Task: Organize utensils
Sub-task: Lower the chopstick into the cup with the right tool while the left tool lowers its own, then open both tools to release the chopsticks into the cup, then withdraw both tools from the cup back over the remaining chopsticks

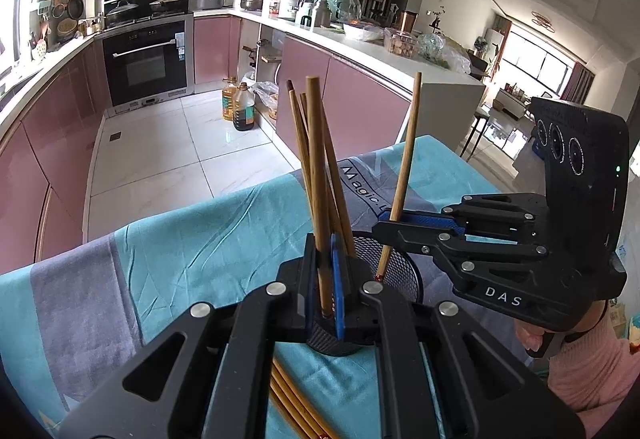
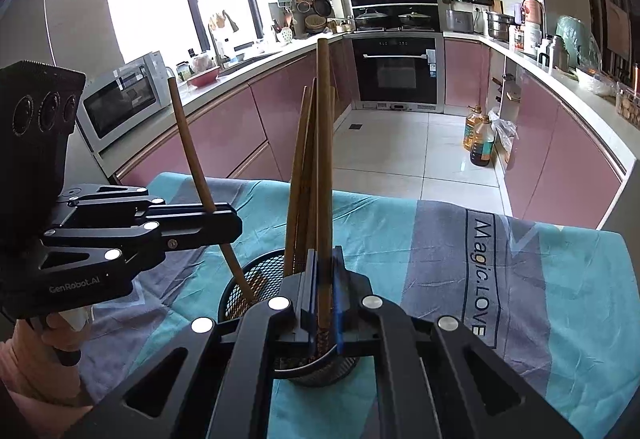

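- Clamped shut on one chopstick apiece: left gripper (image 1: 324, 251) on the left chopstick (image 1: 316, 159), right gripper (image 2: 325, 263) on the right chopstick (image 2: 323, 119), both held near their lower ends.
- Sitting just ahead of and below both sets of fingertips: the mesh holder (image 2: 256, 275), with the standing chopsticks (image 2: 300, 167) leaning inside it.
- Could clash in the small opening if lowered together, since both held tips crowd the same rim.
- Might catch a tip in the mesh or on the rim, given the tilt, and tip the light holder over.
- Could knock the standing chopsticks askew with a finger on the way down.
- Risks a bounce-out if let go too high.
- Lying under the left gripper on the cloth (image 1: 180, 239): loose chopsticks (image 1: 292, 395), easily swept off by a low pass.
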Available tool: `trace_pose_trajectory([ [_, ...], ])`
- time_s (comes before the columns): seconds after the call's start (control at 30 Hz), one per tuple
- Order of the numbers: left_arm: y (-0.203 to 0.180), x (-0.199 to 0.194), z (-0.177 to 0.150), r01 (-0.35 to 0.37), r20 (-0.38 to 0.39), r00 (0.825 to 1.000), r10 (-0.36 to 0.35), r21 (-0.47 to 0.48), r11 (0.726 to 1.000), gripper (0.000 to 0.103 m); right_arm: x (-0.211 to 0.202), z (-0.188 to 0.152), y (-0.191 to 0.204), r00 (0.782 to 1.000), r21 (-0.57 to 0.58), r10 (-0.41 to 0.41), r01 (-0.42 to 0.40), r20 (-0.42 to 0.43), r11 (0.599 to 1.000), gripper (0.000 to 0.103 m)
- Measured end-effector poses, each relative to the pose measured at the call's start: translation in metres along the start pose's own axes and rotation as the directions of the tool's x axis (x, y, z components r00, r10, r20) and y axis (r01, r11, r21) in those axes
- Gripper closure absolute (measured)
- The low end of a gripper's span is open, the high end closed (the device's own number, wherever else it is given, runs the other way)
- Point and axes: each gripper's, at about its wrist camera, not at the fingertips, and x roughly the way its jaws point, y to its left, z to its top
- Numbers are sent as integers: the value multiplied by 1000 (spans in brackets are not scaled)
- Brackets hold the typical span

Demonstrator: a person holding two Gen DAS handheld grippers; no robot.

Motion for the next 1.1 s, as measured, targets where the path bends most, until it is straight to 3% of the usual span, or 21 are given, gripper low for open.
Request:
trace_pose_trajectory([
  [0.33, 4, 13, -3, -28, -10, 1000, 28, -25, 999, 95, 2, -2, -5, 1000, 35, -2, 2, 9, 999, 94],
  [0.53, 8, -6, -15, -41, 53, 998, 44, -46, 998, 90, -10, -3, -1, 999, 29, 11, -13, 45, 999, 87],
  [0.7, 9, -38, -34, -65, 143, 987, 72, -51, 997, 69, -33, -12, 13, 994, -14, 36, -35, 103, 999, 76],
  [0.83, 17, -57, -55, -76, 174, 981, 87, -71, 995, 63, -49, -27, 27, 988, -48, 106, -101, 113, 994, 74],
  [0.9, 21, -61, -68, -91, 172, 980, 104, -81, 993, 55, -53, -37, 36, 986, -65, 134, -128, 104, 990, 71],
  [1.1, 37, -55, -111, -128, 78, 987, 139, -130, 983, 54, -33, -71, 62, 988, -89, 151, -150, 4, 985, 69],
])
